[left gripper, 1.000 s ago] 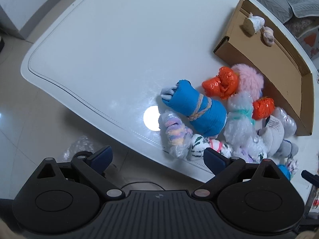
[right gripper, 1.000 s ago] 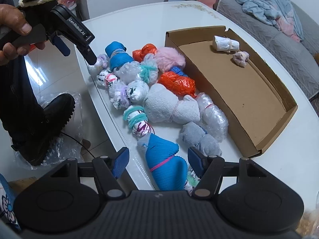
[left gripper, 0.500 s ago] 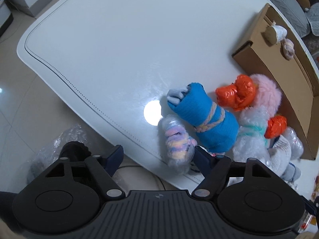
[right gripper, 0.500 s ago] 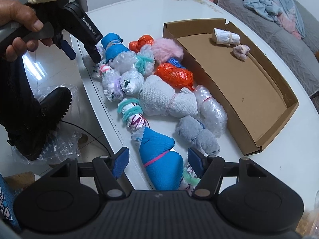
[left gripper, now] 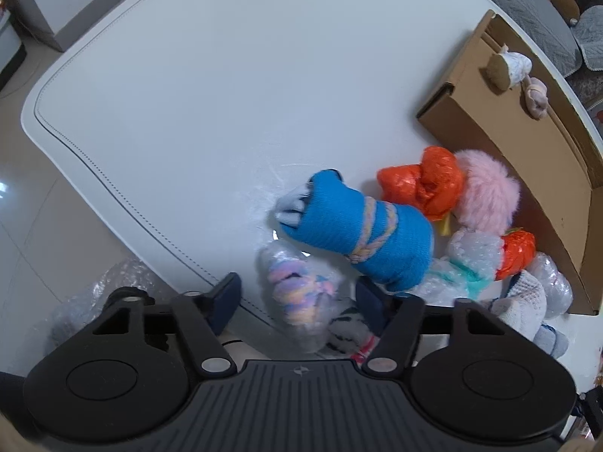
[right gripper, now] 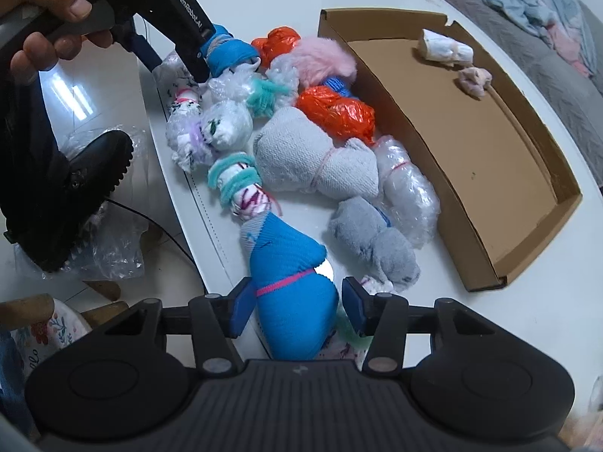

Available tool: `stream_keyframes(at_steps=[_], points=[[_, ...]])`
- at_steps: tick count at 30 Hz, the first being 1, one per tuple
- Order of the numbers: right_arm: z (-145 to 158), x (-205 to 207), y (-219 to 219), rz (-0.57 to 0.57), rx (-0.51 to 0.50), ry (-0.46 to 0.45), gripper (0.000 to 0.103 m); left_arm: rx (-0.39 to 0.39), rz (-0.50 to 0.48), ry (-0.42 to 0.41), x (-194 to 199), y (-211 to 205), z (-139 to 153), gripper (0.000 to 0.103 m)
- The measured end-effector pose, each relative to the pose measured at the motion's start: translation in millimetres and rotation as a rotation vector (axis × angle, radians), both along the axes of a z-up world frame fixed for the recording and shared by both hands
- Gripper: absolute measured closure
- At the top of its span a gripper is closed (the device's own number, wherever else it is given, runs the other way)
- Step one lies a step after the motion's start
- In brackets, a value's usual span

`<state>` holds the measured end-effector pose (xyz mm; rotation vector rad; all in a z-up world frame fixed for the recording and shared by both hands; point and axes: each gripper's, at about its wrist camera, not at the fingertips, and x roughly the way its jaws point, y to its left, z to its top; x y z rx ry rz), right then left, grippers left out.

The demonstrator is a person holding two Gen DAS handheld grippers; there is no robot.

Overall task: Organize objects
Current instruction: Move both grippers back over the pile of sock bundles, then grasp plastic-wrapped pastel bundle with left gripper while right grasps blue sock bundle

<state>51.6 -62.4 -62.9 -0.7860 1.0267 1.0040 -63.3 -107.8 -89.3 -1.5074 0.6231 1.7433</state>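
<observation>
Each camera sits behind own tongs, looks down-forward, close. Both views share bundle pile [left gripper: 444, 233] and cardboard box [right gripper: 471, 143] beyond tongs.

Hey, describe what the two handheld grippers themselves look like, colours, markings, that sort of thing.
Both are matte black plastic with a ribbed centre plate, two round discs and silver pivot screws. The right gripper and left gripper carry dark blue pads. Seen from the right wrist, the left one bears white "GenRobot.AI" lettering, gripped by a bare hand.
</observation>
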Motion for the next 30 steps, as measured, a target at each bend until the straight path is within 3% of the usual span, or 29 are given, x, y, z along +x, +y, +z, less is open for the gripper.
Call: stream_keyframes(at_steps=[5,25,27,30], points=[[-1.4,7.4,-1.4,-0.003,0.013,0.020,0.058,0.017,0.020,0.014,5.6,3.7,2.1,0.067],[6.6,15.7,-7.1,-0.008,0.077,0.077,0.064,0.047,0.127,0.015,-4.2,-0.6,12.8,0.071],[8.9,16.7,-9.2,-0.021,0.088,0.074,0.064,0.054,0.126,0.020,-1.3,-15.6,-3.5,0.070],[12.6,16.3,-11.0,-0.031,0.105,0.077,0.064,0.068,0.132,0.031,0.4,-18.9,-1.6,0.070]])
